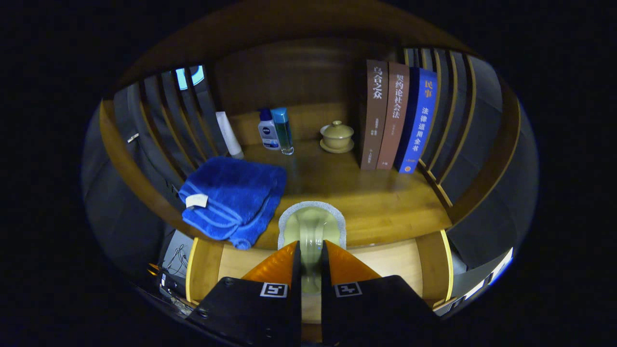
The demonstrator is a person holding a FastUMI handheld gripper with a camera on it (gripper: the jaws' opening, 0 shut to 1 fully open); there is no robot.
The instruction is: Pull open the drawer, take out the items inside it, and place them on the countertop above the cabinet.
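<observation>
The gripper (311,262), fingers pinched on a pale green cup (311,229), carries it above the open drawer (385,262) toward bare countertop (381,202) right of the blue towel (231,197) for setting down.

Home study nook, books (391,118), toiletries (274,129), towel (231,197)

The gripper (311,258) fingers are covering the near part of the pale green sponge (312,226) pinched between them, the open drawer (385,262) below is lying largely behind them, and clutter (174,270) beside the drawer is staying too dim to identify.
</observation>
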